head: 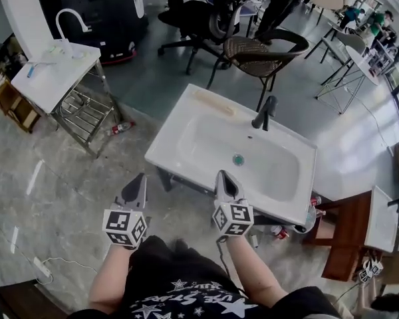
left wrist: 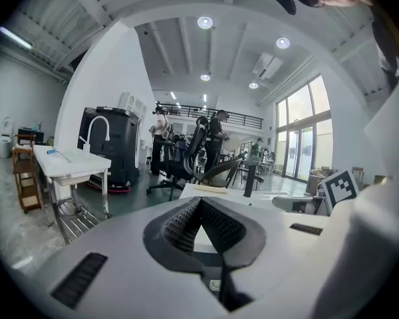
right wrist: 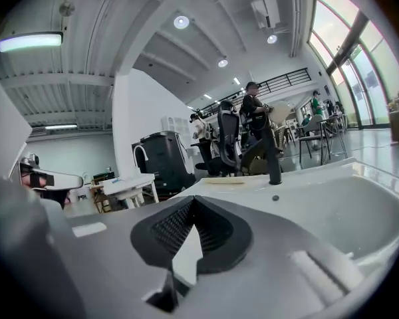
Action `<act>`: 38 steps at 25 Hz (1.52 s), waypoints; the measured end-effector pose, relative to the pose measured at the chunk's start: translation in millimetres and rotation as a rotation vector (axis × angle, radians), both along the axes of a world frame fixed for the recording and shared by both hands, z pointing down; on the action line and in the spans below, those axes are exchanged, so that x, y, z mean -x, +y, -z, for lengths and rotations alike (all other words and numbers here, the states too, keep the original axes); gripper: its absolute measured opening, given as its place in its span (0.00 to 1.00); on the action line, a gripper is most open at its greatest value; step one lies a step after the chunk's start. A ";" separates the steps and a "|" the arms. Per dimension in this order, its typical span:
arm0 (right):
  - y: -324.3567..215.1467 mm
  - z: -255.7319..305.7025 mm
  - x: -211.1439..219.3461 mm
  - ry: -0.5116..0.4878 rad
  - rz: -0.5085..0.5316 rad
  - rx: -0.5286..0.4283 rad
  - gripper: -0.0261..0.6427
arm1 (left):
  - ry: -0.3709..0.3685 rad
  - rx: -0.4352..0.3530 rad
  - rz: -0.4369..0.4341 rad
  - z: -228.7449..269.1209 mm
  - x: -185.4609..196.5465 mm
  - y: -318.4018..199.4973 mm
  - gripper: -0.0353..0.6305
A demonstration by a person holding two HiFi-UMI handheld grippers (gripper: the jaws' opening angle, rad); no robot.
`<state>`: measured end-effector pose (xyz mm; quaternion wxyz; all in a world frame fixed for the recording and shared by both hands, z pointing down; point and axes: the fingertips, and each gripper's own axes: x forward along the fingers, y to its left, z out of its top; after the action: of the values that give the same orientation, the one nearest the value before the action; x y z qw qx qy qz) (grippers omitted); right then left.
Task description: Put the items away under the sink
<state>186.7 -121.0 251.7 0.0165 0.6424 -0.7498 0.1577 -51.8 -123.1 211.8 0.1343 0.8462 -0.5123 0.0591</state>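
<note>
Both tongs are out in front of the person, side by side. The left gripper (head: 141, 177) has its black ribbed jaws pinched together at the tips, with nothing between them. Same story for the right gripper (head: 223, 174): jaws closed tight and empty, its tip showing against the near rim of the white rectangular ceramic sink (head: 179, 135).

That basin is bare inside apart from a green drain plug (head: 238, 159), and a black tap (head: 265, 111) stands at the far edge.

And the items? Small red-and-white containers (head: 278, 231) sit on the marble-patterned floor (head: 86, 178), just below the sink's near right corner (too small to say exactly what they are), well clear of both grippers.

Off to the left stands a second white sink on a steel frame (head: 50, 78), and beyond the main basin is a brown wicker chair (head: 253, 48).
</note>
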 end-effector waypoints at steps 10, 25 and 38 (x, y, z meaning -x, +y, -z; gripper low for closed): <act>-67.2 2.8 -29.6 -0.129 -0.025 0.006 0.04 | -0.008 -0.009 -0.109 -1.8 -43.9 -87.8 0.07; -221.0 -9.9 -26.6 0.187 0.017 0.206 0.11 | -0.031 0.080 -0.336 -34.3 -91.8 -265.8 0.07; -314.6 -68.0 -20.4 0.594 0.308 0.511 0.40 | -0.019 0.162 -0.425 -60.5 -97.6 -317.4 0.07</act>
<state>207.1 -435.6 319.7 0.4140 0.5156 -0.7366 0.1421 45.9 -440.5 272.4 0.1815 0.9209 -0.3173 0.1352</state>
